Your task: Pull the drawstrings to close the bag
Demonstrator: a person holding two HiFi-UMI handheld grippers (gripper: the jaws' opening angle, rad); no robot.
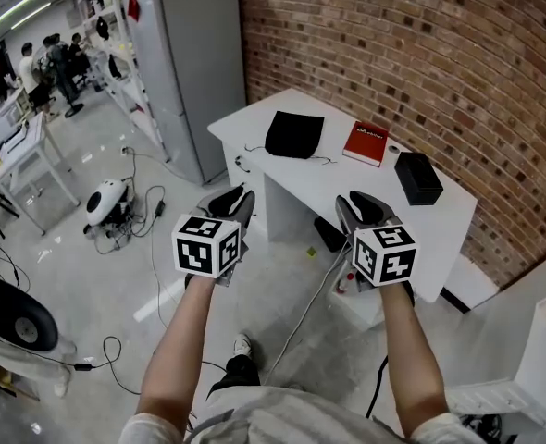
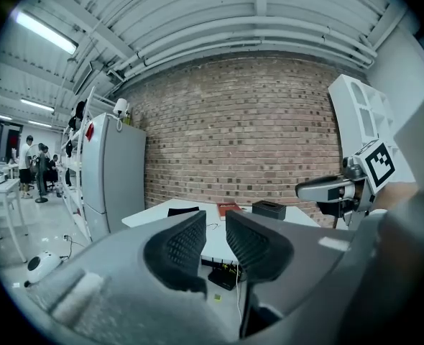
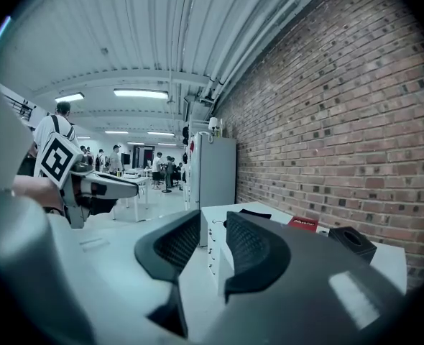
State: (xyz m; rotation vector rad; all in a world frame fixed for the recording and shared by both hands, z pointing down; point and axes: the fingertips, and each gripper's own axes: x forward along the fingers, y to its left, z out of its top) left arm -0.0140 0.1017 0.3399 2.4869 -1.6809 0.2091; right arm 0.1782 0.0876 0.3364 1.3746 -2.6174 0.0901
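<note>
A black drawstring bag (image 1: 294,134) lies flat on the white table (image 1: 347,192), its thin cord (image 1: 321,161) trailing at its near edge. Both grippers are held in the air well short of the table, side by side. My left gripper (image 1: 236,198) is open with a narrow gap and nothing between its jaws. The right gripper (image 1: 360,203) is open too, and empty. In the left gripper view the bag (image 2: 183,211) shows far off beyond the left gripper (image 2: 215,230). The right gripper view shows the bag (image 3: 256,213) past the right gripper (image 3: 213,233).
A red book (image 1: 366,143) and a black box (image 1: 417,177) lie on the table right of the bag. A brick wall (image 1: 421,54) backs the table. A grey cabinet (image 1: 192,63) stands to its left. Cables (image 1: 125,350) and a white device (image 1: 105,200) lie on the floor.
</note>
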